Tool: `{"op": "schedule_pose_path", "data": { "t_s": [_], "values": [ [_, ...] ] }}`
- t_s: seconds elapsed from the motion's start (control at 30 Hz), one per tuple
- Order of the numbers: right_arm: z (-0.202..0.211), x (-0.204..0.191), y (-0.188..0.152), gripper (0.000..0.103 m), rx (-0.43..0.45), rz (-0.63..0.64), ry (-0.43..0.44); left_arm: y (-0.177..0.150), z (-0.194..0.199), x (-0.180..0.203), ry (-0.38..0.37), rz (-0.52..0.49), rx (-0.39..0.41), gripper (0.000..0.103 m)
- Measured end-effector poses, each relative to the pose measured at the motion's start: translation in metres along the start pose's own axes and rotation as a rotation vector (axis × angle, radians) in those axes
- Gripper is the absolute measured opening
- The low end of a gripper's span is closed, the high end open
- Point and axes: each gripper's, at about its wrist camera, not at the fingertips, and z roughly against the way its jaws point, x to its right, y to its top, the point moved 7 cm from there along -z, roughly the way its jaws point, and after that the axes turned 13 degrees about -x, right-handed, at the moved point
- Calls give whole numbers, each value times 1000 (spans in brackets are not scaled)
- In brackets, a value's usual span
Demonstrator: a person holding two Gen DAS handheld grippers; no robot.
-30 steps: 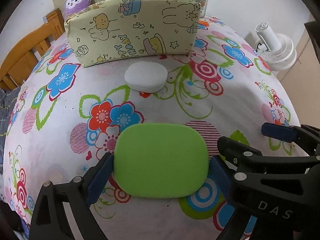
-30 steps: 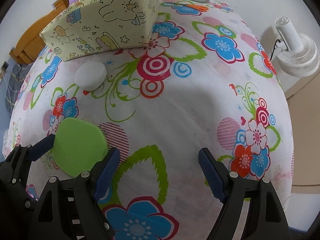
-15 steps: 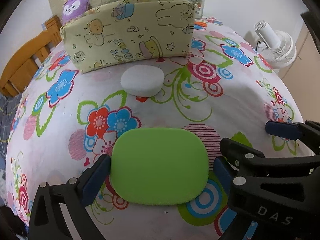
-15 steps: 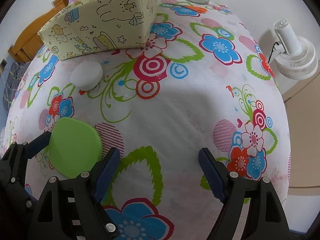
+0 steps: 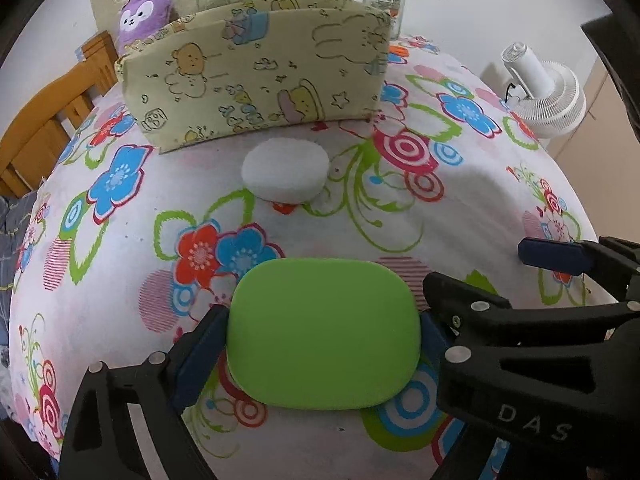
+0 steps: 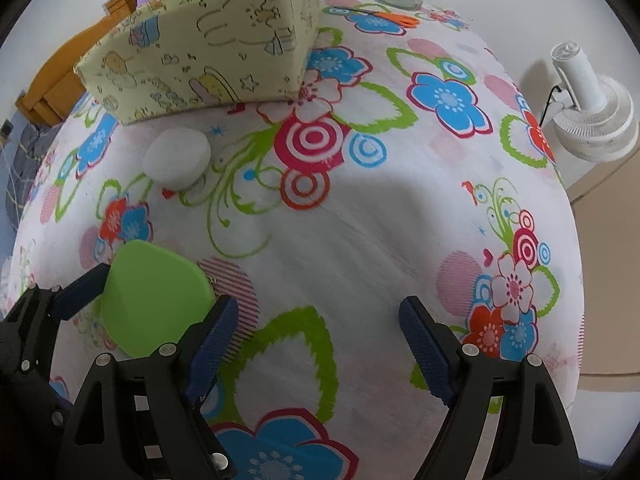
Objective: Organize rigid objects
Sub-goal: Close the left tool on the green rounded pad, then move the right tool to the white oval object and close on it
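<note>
My left gripper (image 5: pixel 324 340) straddles the green lid (image 5: pixel 323 332), which lies flat on the flowered tablecloth (image 5: pixel 460 208) right in front of me. Its jaws have just been closing, and both blue pads now sit against the lid's short ends. I judge the grip not yet firm, so I would squeeze until the lid stops sliding before lifting it. The lid looks thin and smooth, so I want the pads low on its edge and square to it, or it may pop out upward.

My right gripper (image 6: pixel 320 340) hangs just beside the left with jaws wide and nothing between them, only bare cloth. I would keep it clear of the left one's path.

Farther on lies the white round case (image 5: pixel 286 172), close in front of the fabric box (image 5: pixel 256 92). The box, I judge, is where the lid goes, so I must lift high enough to clear the case and the front wall.
</note>
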Motion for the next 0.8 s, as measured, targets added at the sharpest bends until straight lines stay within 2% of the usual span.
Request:
{"op": "schedule_pose_path", "data": {
  "t_s": [0.27,0.8],
  "values": [
    [2,-16,15,85,6,2,7,12,1,-17,7,-21,-5,95],
    [5,-56,48,85,10,-13,28,39,5,-61,27,-128,-32,95]
  ]
}}
